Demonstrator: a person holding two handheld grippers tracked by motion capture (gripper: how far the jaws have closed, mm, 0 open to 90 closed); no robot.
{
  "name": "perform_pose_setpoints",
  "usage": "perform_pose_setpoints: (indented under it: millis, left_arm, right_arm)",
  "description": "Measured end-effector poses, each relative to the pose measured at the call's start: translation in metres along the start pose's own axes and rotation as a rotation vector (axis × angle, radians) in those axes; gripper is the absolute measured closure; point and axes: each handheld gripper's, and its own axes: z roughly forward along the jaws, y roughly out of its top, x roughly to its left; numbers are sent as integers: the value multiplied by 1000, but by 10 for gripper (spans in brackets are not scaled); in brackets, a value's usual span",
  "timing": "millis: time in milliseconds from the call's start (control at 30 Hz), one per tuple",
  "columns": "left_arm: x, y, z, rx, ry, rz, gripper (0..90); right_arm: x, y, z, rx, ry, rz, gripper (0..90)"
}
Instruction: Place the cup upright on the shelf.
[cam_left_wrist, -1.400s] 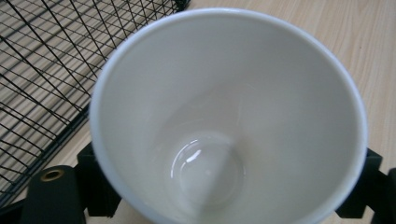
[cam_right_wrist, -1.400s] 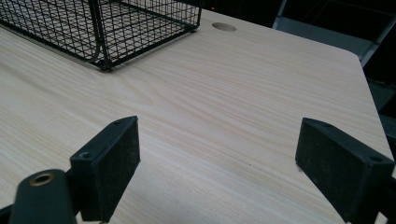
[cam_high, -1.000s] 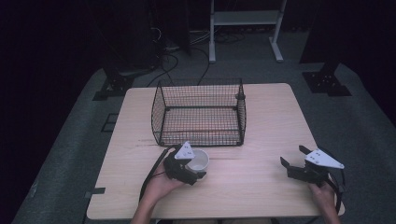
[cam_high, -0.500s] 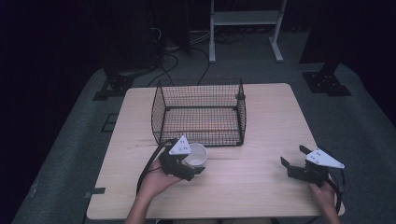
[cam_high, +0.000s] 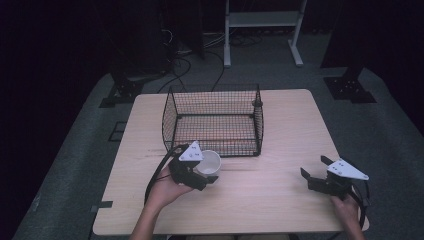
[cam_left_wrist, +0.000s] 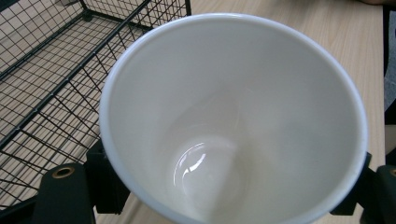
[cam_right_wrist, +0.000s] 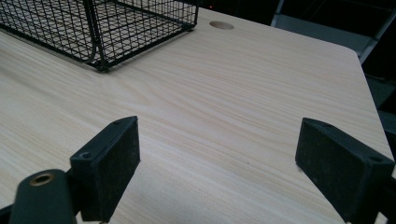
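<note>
Left hand-held gripper (cam_high: 202, 172) clamps the white cup (cam_high: 209, 163) by its sides, mouth facing up toward the gripper camera, cup just in front of the wire basket (cam_high: 215, 120) near wall. Left forearm angles in from the bottom edge, hand cupped under the gripper body. Right hand-held gripper (cam_high: 315, 169) rests low over the tabletop (cam_high: 280, 200) at the right, jaws spread wide, nothing between them.

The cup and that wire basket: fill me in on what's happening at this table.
A person works at a wooden table with a gripper in each hand. The left gripper is shut on a white cup, which looks empty, just in front of the black wire basket. The basket looks empty too. The right gripper is open near the table's right edge, holding nothing.
</note>
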Motion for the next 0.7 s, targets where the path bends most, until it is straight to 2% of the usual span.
perform_pose_setpoints:
  millis: [700]
  left_arm:
    - [16,29,-7,24,-29,41,209]
  right_arm:
    - [-1,0,0,2,-3,7,131]
